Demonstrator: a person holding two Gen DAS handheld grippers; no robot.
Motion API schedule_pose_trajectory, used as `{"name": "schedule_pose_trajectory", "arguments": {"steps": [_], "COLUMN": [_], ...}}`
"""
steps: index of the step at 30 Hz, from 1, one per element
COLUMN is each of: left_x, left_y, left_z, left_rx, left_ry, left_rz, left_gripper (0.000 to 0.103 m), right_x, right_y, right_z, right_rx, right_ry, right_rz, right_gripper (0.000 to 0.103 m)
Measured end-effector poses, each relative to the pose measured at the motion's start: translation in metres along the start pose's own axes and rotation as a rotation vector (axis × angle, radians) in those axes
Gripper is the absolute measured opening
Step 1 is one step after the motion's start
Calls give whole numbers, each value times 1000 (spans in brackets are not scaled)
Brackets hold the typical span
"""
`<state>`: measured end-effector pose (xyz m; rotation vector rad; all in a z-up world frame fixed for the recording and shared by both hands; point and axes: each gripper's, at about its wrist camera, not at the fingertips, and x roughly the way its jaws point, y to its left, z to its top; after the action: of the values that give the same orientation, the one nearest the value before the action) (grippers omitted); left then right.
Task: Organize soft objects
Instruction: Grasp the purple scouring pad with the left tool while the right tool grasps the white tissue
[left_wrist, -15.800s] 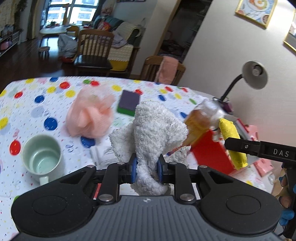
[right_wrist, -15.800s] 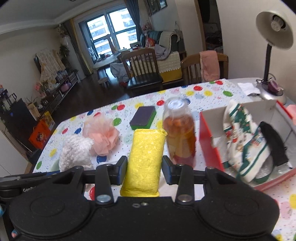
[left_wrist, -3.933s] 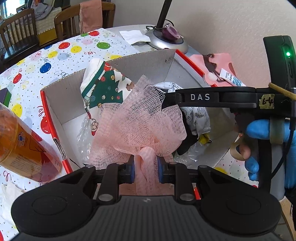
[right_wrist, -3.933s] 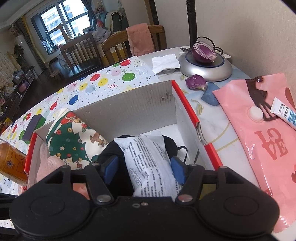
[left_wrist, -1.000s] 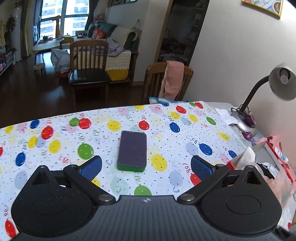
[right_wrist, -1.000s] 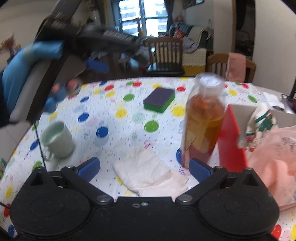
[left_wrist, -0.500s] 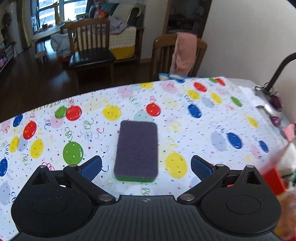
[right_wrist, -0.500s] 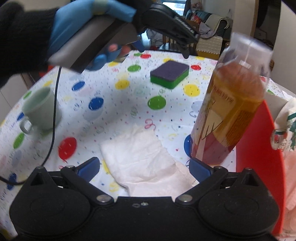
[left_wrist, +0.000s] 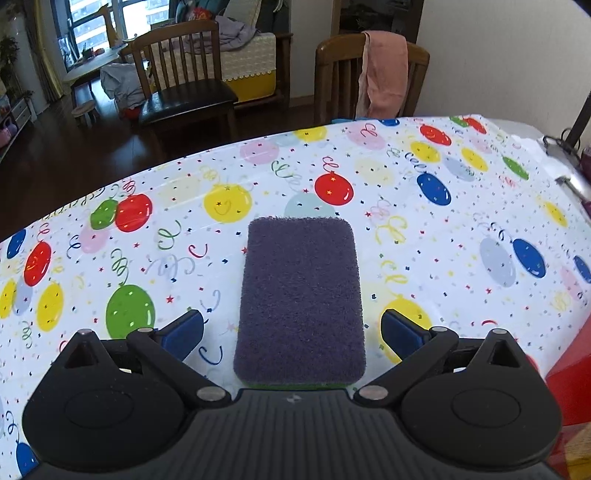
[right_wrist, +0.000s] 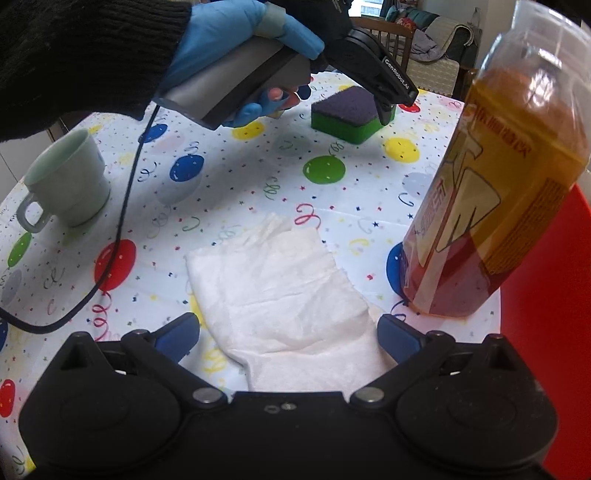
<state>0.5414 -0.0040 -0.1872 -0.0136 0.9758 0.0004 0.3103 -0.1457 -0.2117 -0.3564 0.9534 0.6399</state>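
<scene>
A purple-topped green sponge (left_wrist: 301, 295) lies flat on the balloon-print tablecloth. My left gripper (left_wrist: 291, 334) is open, one blue pad on each side of the sponge's near end, not touching it. The right wrist view shows the sponge (right_wrist: 349, 110) at the far side with the left gripper over it. My right gripper (right_wrist: 286, 334) is open and empty, its pads on either side of a white folded cloth (right_wrist: 280, 288) lying on the table.
A bottle of amber liquid (right_wrist: 495, 177) stands close on the right, next to the red box wall (right_wrist: 546, 332). A pale green cup (right_wrist: 68, 181) stands at left. The left gripper's cable (right_wrist: 118, 229) trails across the table. Chairs stand beyond the far table edge.
My left gripper has moved down and forward onto the sponge, which now lies between its open pads. My right gripper has closed in on the white cloth and the bottle.
</scene>
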Motion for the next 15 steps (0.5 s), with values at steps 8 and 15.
{"name": "schedule_pose_trajectory", "arguments": {"steps": [8,15], "left_x": [9,8], "left_y": [-4,-3], "left_z": [-4,-6], "left_rx": [1,-13], "left_ry": [1,2], "left_rz": [-1,7], "left_gripper": [101,75], "right_x": [4,0], "right_y": [-1,-1], "right_z": [-4,-1], "right_rx": [-1,13], "right_ry": [8,-1], "right_rz": [-33,-48], "right_gripper": [96,73]}}
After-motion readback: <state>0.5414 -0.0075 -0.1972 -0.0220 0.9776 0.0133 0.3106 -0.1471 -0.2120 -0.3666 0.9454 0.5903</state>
